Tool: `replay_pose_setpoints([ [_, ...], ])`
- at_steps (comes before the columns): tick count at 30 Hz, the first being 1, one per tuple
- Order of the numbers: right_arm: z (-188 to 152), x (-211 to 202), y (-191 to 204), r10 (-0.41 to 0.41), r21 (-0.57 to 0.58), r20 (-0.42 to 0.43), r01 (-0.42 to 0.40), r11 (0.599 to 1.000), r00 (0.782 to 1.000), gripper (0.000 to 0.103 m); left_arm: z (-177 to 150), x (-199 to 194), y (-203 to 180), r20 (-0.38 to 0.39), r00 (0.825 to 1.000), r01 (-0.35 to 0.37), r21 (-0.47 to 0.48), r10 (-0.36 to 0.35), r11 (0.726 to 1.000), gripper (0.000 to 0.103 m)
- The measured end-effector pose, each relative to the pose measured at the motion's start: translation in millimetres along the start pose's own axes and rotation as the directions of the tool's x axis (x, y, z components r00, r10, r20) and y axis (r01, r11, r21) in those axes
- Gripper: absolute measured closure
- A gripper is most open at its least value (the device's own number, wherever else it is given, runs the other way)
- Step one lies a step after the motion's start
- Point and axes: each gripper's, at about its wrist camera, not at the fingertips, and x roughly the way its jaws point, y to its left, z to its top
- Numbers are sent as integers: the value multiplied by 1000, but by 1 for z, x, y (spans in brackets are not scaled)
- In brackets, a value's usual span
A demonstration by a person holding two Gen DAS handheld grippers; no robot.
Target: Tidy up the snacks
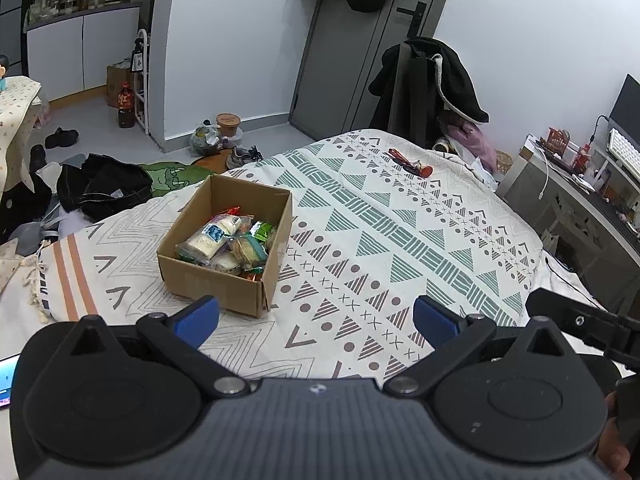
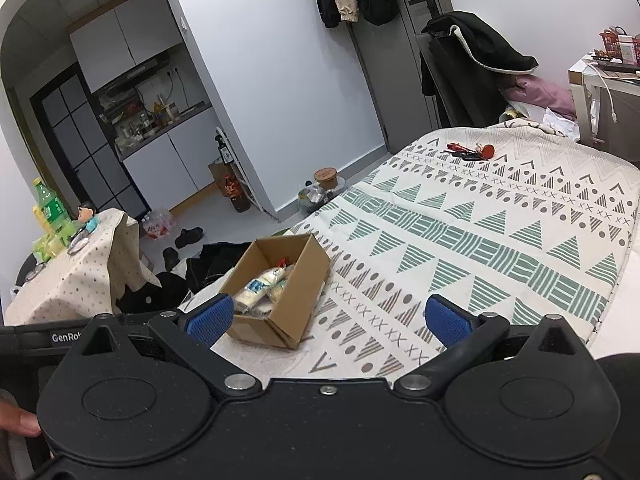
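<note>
Cardboard box (image 1: 224,244) of wrapped snacks (image 1: 222,242) on patterned bedspread (image 1: 400,216). Left tongs (image 1: 316,316) and right tongs (image 2: 328,316) spread, empty. Right view alone shows green bottle (image 2: 48,204); casing reads "GenRo".

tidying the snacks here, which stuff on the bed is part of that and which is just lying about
Part of the job:
- cardboard box
- snack packets inside it

Just lying about:
- red keys bundle at the far end of the patterned bedspread

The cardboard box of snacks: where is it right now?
The cardboard box sits on the patterned bedspread near the bed's left edge, ahead and left of both open grippers, touched by neither.
</note>
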Motion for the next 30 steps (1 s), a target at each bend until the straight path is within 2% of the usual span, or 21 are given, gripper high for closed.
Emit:
replay_pose_setpoints([
  [30, -9, 10, 11, -20, -43, -55, 18, 999, 998, 0, -8, 5, 17, -39, 997, -65, -3, 65, 998, 0],
])
